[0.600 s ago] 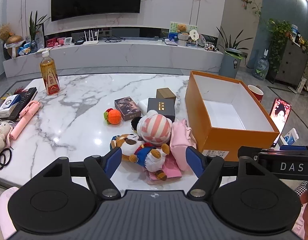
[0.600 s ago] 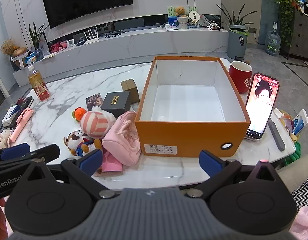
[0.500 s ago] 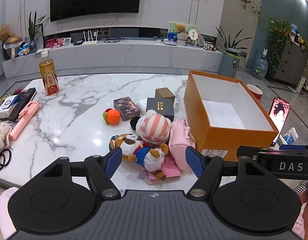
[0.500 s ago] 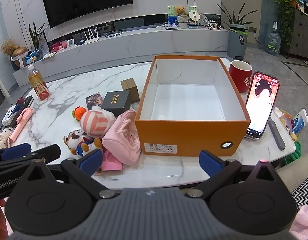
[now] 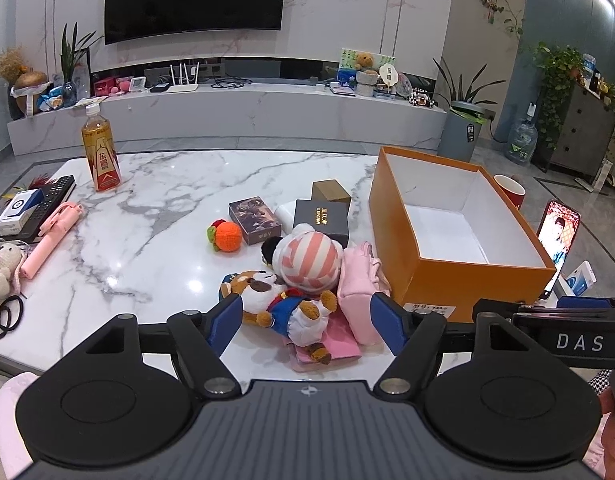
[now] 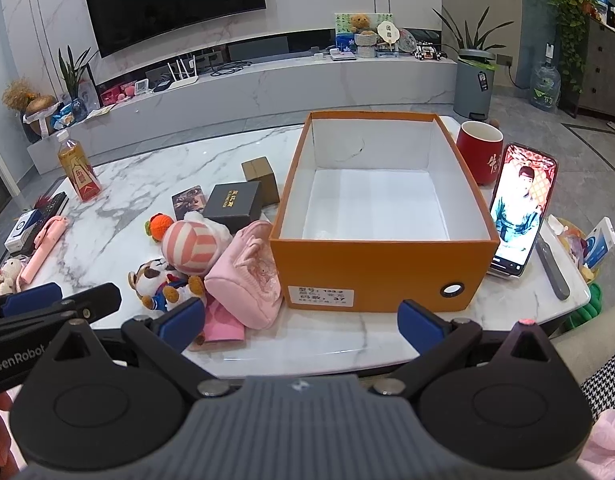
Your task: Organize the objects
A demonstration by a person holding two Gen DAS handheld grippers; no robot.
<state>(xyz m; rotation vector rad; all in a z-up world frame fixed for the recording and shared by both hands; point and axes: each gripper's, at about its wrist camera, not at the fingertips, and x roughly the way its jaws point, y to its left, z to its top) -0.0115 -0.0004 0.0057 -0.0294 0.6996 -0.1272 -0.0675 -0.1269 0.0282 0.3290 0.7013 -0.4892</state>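
An empty orange box (image 5: 459,276) (image 6: 381,268) stands on the marble table. Left of it lie a plush dog (image 5: 275,300) (image 6: 159,280), a pink-striped ball toy (image 5: 311,260) (image 6: 189,246), a pink pouch (image 5: 357,280) (image 6: 247,272), a black box (image 5: 321,220) (image 6: 233,204), a brown box (image 5: 329,192), a card box (image 5: 253,220) and an orange knitted toy (image 5: 227,236). My left gripper (image 5: 307,320) is open and empty, just short of the plush dog. My right gripper (image 6: 301,326) is open and empty before the orange box.
A tea bottle (image 5: 101,152), a remote (image 5: 53,200), a pink selfie stick (image 5: 51,236) and hair ties (image 5: 5,316) lie at the left. A red mug (image 6: 479,152) and a propped phone (image 6: 521,208) stand right of the box.
The left gripper has shifted very slightly; the scene sits a little lower and left in its view. The right gripper has barely moved.
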